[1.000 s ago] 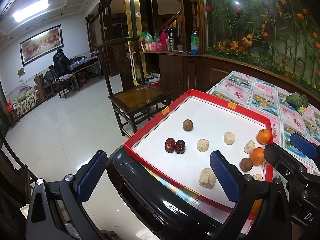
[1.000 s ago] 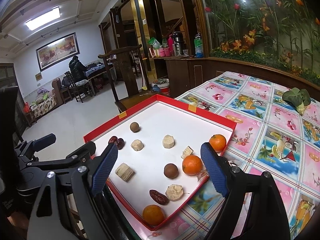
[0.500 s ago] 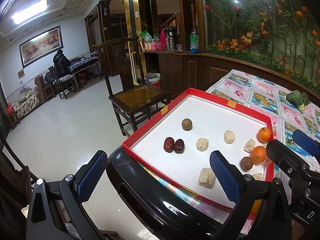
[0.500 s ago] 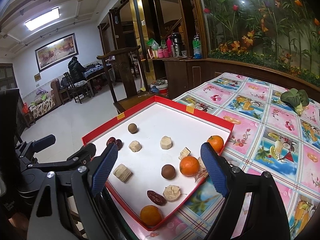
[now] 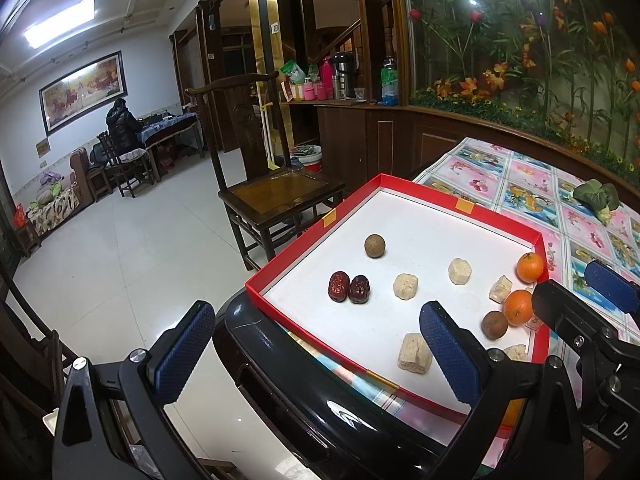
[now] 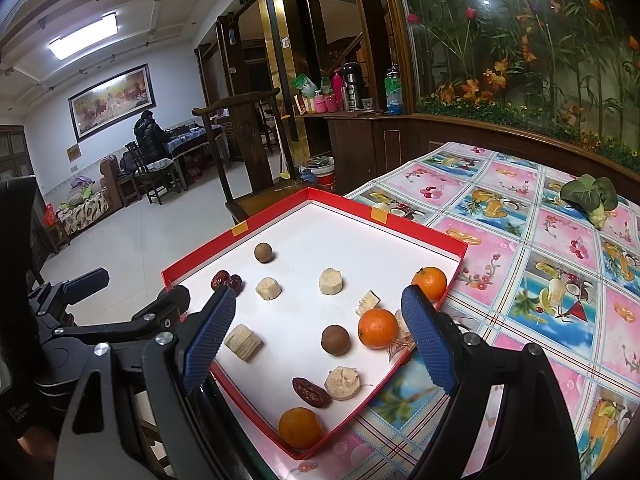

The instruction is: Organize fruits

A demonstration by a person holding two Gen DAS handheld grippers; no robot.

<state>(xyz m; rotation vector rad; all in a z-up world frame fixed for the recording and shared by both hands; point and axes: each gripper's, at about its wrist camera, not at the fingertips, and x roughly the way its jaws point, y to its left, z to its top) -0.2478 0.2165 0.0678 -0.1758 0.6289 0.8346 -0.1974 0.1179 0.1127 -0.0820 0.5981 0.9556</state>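
Both grippers hang above the near edge of the shallow red-walled cardboard tray with a white floor (image 6: 420,236), which lies on the fruit-print plastic tablecloth (image 6: 560,280). Left gripper (image 5: 316,354): blue-padded fingers spread wide, nothing between them. Right gripper (image 6: 316,338): likewise agape and empty.

Much is cut off in the left wrist view. Its right finger covers part of the tray floor, and the right gripper's black frame hides the tray's corner at 4 o'clock, where only the top of a pale chunk (image 5: 516,352) shows. The right wrist view opens that corner: a wrinkled dark red date (image 6: 312,392) with its long axis running from 10 to 4 o'clock, a round pale chunk (image 6: 342,383) touching it, and an orange mandarin (image 6: 300,428) at 6 o'clock in the near corner.

Only the left wrist view shows the pair of red dates (image 5: 349,287) whole, side by side and upright; in the other view a finger clips them. A green leafy vegetable (image 6: 588,198) lies well apart at 2 o'clock.
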